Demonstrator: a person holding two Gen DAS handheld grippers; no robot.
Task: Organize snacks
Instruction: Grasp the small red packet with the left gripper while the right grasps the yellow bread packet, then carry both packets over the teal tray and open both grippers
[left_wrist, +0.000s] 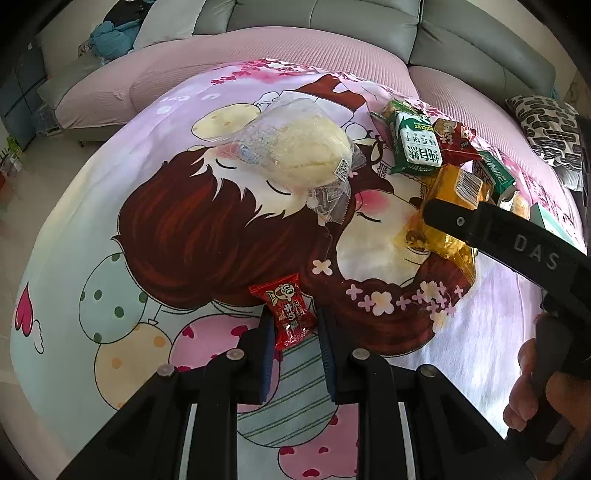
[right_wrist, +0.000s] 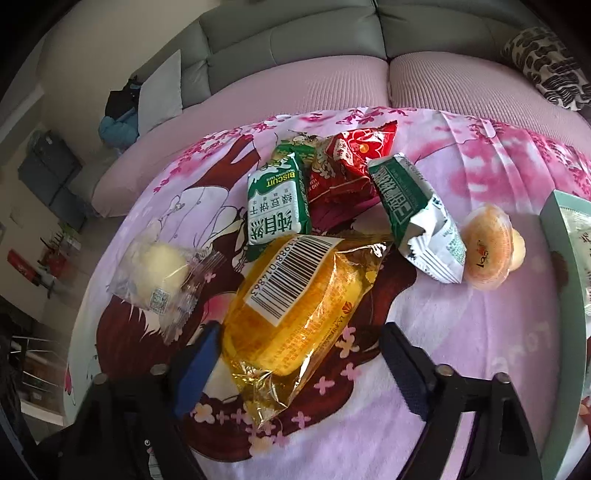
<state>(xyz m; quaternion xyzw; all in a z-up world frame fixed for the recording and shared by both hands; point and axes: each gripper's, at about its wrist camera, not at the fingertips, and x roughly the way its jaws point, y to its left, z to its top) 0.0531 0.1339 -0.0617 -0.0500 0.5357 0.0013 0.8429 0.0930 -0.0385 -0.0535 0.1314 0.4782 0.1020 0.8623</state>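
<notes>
Left gripper (left_wrist: 295, 328) clamps red candy packet (left_wrist: 286, 314); right gripper (right_wrist: 295, 354), half-open, straddles yellow cake pack (right_wrist: 295, 317), left pad touching. Best squeeze mid-pack, gently, w/o crushing.

Bun (right_wrist: 159, 273) left of cake (right_wrist: 295, 299) (biscuits (right_wrist: 277, 206) behind); all on blanket (right_wrist: 461, 332).

Two green biscuit packs (right_wrist: 279, 206); one yellow cake pack (right_wrist: 295, 306); one clear-wrapped bun (right_wrist: 159, 273).

Soft, even daylight, strong fisheye bending with dark vignetted corners, glare on the yellow wrapper (right_wrist: 295, 295).
</notes>
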